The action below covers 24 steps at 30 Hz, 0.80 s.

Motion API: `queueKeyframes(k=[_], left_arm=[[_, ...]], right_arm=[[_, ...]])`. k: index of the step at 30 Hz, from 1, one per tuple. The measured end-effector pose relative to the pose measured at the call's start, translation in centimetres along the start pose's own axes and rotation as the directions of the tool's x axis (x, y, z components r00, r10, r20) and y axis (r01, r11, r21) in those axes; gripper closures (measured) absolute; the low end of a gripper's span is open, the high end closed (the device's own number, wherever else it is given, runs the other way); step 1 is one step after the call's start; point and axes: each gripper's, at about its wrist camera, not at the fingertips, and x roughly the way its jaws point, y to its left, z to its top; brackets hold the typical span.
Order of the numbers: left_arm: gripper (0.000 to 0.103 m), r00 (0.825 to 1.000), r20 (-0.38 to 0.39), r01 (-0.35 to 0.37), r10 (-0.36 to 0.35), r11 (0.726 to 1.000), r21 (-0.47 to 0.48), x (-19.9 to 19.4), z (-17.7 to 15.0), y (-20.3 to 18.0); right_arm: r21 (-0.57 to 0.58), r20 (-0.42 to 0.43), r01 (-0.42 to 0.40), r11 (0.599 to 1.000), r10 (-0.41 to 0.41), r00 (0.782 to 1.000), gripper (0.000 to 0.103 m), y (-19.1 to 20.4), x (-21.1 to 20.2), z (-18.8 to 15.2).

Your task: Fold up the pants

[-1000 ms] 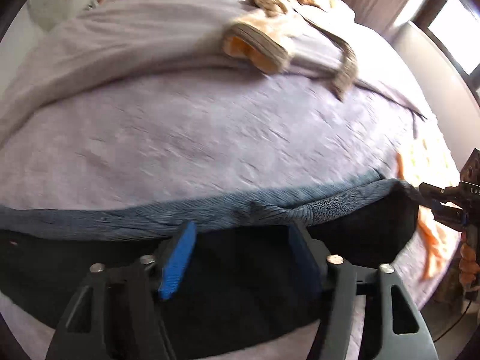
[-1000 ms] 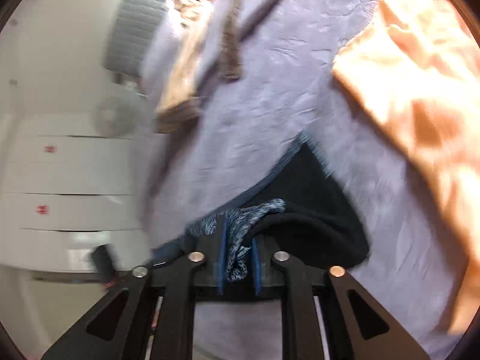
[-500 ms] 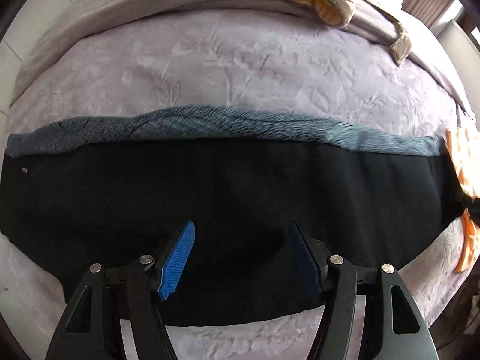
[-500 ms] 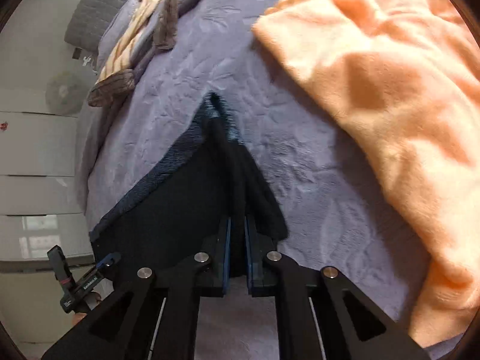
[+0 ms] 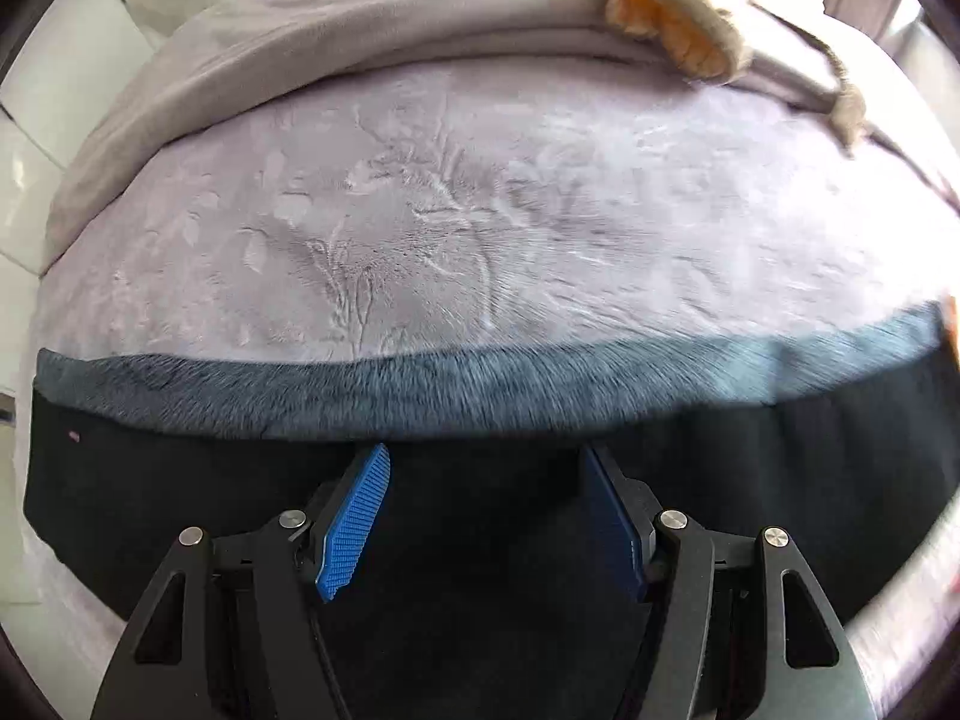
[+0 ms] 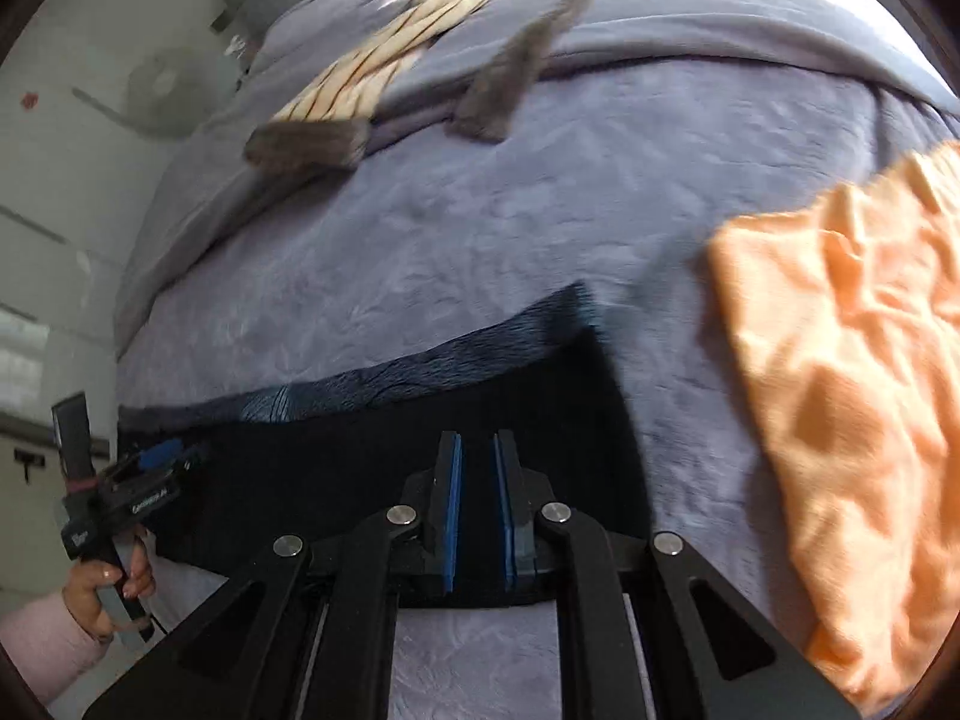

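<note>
Left gripper [image 5: 480, 516] spread wide, right gripper [image 6: 477, 504] narrowly parted above pants [image 5: 180, 492]

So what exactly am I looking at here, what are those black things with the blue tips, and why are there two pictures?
There is no robot here. A person holds a pair of hand tongs in each hand, and a small wide-angle camera on each pair looks forward along its two fingers. That is why everything bulges.

One picture comes from the left tongs, the other from the right tongs. The right view also shows the person's hand gripping the left tool.

Below them is a bed with a lilac blanket. Black pants with a fuzzy blue-grey lining lie flat across it. An orange cloth lies to the right, and a striped garment lies farther back.

Nothing is held: the left tongs are wide open, and the right ones are slightly apart, both over the pants.
</note>
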Motion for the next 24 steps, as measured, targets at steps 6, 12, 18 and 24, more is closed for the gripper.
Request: queueKeyframes(k=[6, 12, 18, 24], left_arm=[[0.036, 0.999, 0.02, -0.03, 0.031, 0.998, -0.062, 3.0, 3.5, 2.4], [0.036, 1.0, 0.018, -0.011, 0.013, 0.99, -0.138, -0.1, 3.1, 9.4], [0.036, 1.0, 0.014, -0.005, 0.007, 0.988, -0.154, -3.3, -2.0, 19.7], [0.036, 0.986, 0.006, -0.167, 0.169, 0.979, -0.121, -0.9, -4.9, 30.5]], right_arm=[[-0.001, -0.077, 0.12, 0.993, -0.12, 0.99, 0.101, -1.4, 8.0, 0.9], [0.143, -0.049, 0.112, 0.983, -0.106, 0.993, 0.095, -3.7, 4.9, 1.0], [0.125, -0.034, -0.033, 0.992, 0.038, 0.999, 0.063, 4.3, 3.6, -3.0], [0.228, -0.162, -0.392, 0.891, 0.431, 0.888, 0.062, 16.9, 9.0, -11.9]])
